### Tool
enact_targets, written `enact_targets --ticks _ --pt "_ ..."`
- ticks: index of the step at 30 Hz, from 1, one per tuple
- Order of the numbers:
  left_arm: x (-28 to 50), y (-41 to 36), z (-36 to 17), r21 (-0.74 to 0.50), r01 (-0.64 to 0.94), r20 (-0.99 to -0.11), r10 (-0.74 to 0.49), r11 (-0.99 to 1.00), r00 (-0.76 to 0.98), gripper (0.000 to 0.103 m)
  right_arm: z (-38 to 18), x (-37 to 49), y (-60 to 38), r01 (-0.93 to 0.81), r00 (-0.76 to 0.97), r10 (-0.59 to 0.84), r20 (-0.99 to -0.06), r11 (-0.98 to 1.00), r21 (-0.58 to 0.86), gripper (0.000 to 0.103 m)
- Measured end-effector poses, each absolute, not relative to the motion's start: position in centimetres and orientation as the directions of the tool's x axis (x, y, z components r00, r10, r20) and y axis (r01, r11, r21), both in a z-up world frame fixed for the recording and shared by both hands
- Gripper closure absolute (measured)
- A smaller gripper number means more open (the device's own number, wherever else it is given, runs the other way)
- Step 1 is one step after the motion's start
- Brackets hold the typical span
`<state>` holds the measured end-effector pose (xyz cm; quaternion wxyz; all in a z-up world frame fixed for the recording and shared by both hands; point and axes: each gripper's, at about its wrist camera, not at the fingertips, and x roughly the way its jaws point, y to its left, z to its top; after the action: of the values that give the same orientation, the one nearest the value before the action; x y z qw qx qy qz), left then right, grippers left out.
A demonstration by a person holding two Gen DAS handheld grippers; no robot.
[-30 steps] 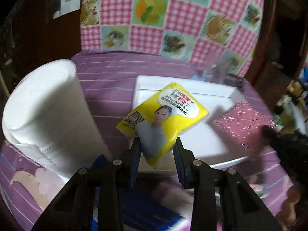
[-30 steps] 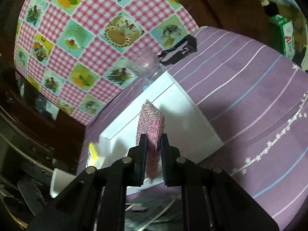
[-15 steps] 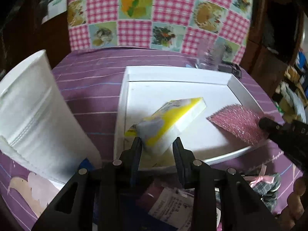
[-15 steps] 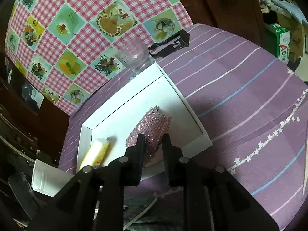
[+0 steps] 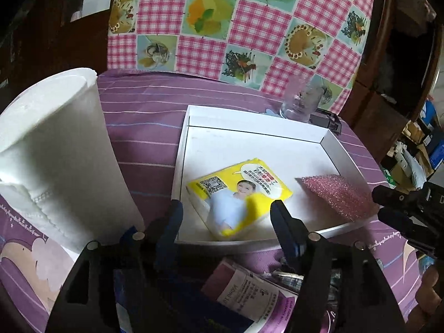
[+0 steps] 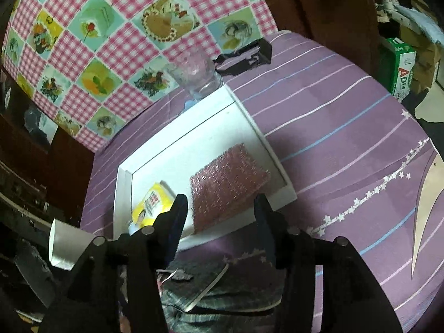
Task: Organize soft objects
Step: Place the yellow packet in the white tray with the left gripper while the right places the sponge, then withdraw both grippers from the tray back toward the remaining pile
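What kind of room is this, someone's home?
Probably a lived-in home: a bed or sofa under a purple striped cover, a checked cushion behind the white tray, and cluttered boxes at the side.

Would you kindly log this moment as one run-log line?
left claw: opening, tissue pack released in white tray | right claw: opening, pink scrubber released in tray

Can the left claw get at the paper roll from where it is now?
Probably yes. The left claw is opening, empty, and the paper roll stands just beside it on the purple cloth, nothing between.
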<state>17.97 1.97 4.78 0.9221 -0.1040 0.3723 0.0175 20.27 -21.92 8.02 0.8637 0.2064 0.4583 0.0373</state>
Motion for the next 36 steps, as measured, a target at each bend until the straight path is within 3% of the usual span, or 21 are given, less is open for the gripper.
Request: enact_targets --ticks 9,20,23,29,36 --pt "16.4 1.8 7.5 -0.202 -0.092 -0.627 -0.056 0.975 0.777 0.037 10.7 19.2 -22.7 0.144 0.583 0.199 -0.788 0.929 0.341 0.052" --pt "12.7 2.1 10.7 -0.200 -0.193 -0.609 0.033 0.961 0.792 0.037 12.2 16.8 -21.3 0.025 0.540 0.308 -0.783 0.924 0.381 0.052" --pt "11.4 1.8 11.0 -0.147 -0.189 -0.620 0.059 0.971 0.782 0.037 12.2 15.5 -21.2 -0.003 0.526 0.333 -0.782 0.921 0.390 0.052" --pt "7.3 1.0 11.5 -0.041 -0.168 -0.589 0.112 0.985 0.800 0.037 12.9 11.5 -22.1 -0.098 0.587 0.338 -0.736 0.931 0.350 0.052" --pt "2.3 0.3 10.2 -0.052 -0.142 -0.556 0.090 0.988 0.826 0.034 11.4 6.3 -23.7 -0.185 0.644 0.378 -0.665 0.920 0.344 0.052"
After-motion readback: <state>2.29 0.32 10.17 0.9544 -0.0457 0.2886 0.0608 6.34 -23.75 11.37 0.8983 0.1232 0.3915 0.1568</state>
